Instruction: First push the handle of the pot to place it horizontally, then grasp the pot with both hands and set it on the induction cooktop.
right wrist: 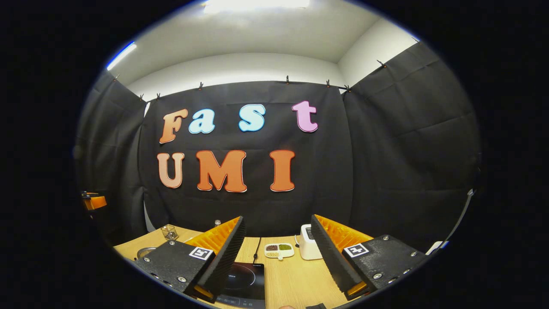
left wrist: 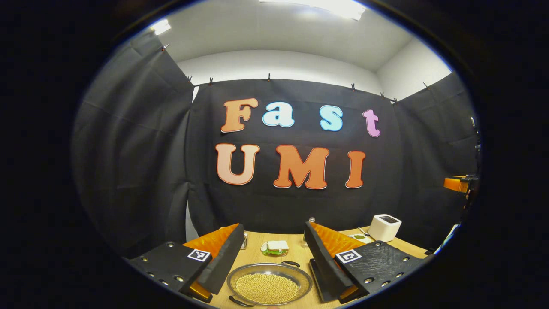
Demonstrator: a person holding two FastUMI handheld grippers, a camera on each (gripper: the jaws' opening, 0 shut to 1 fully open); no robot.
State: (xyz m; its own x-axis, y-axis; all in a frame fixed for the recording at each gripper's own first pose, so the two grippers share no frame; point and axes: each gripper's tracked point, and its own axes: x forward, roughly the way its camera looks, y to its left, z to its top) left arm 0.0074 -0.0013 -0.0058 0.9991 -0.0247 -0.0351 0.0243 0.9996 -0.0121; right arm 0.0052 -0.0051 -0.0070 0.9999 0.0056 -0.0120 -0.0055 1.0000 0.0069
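- the left gripper (left wrist: 271, 253) hangs above the table (left wrist: 257, 249), its fingers spread wide and holding nothing.
- the pot (left wrist: 269, 284) sits on the table between and below those fingers, a shallow metal pan full of small pale beans (left wrist: 266, 288).
- one dark pot handle (left wrist: 291, 263) lies on the far rim, another at the near left edge; neither finger touches the pot.
- beyond the pot a sandwich (left wrist: 276, 247) rests on the wood, and a white toaster (left wrist: 384, 227) stands far right near the cloth wall.
- the right gripper (right wrist: 279, 253) is likewise wide open and empty, held above the table.
- the cooktop (right wrist: 244, 279), a flat black slab, lies on the table under and just right of its left finger, with a cord running back from it.
- behind the cooktop sit a small divided dish (right wrist: 279, 249) and the toaster, partly hidden by the right finger.
- in the right gripper view a metal rim (right wrist: 146, 251) peeks out at the far left, probably the pot, well apart from the cooktop.
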